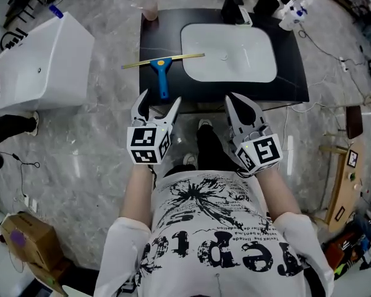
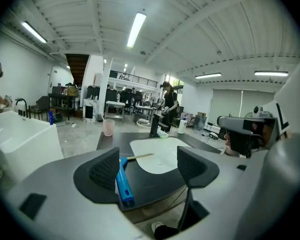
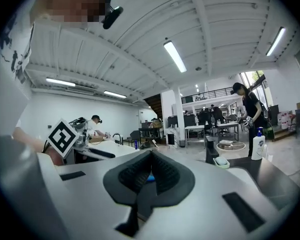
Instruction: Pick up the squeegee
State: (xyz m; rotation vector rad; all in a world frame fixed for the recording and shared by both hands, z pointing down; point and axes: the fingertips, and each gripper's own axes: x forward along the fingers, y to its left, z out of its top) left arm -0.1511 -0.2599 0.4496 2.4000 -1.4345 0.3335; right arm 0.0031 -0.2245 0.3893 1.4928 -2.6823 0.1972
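1. One squeegee (image 1: 161, 73) with a blue handle lay on the black counter (image 1: 161, 36), left of the single white basin (image 1: 229, 51).
2. Of the two grippers, the left gripper (image 1: 159, 99) held its jaws wide apart and empty. The right gripper (image 1: 235, 98) had them pressed together on nothing.
3. The blade's left end reached past the counter's left edge, and the handle pointed to the front edge.
4. Grey marble floor (image 1: 105, 135) lay around.
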